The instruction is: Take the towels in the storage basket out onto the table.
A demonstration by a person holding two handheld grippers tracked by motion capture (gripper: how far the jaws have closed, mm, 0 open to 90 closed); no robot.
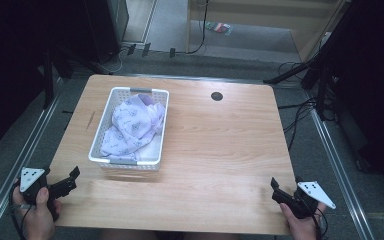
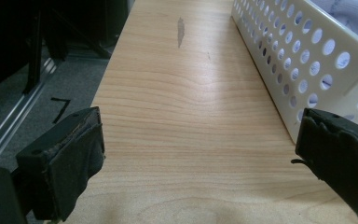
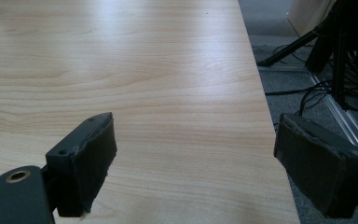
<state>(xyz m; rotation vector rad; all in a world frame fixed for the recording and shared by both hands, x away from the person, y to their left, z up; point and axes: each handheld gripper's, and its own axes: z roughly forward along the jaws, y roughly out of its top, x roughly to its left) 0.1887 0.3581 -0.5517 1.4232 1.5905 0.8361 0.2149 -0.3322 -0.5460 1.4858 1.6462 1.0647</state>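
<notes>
Perforated white plastic basket (image 1: 111,131) holds crumpled lilac cloth (image 1: 132,125) (soft, printed) — on woodgrain table (image 1: 220,150).

Jaws apart over table (image 2: 177,121), basket (image 2: 303,60) right

The high view is dim and soft, with dark, underexposed corners at the upper left and right. Light falls from above onto the desk (image 1: 220,150), leaving a pale sheen along its near half. The basket (image 1: 107,125) casts a faint shadow on its near side, and the cloth (image 1: 132,127) inside looks washed out and grainy. In the left gripper view the wood shows a bright glare patch at the middle, and the left claw (image 2: 198,158) pads are blurred, being close to the lens. In the right gripper view a broad glare spreads across the far wood; the right claw (image 3: 196,163) is out of focus and nearly black.
</notes>
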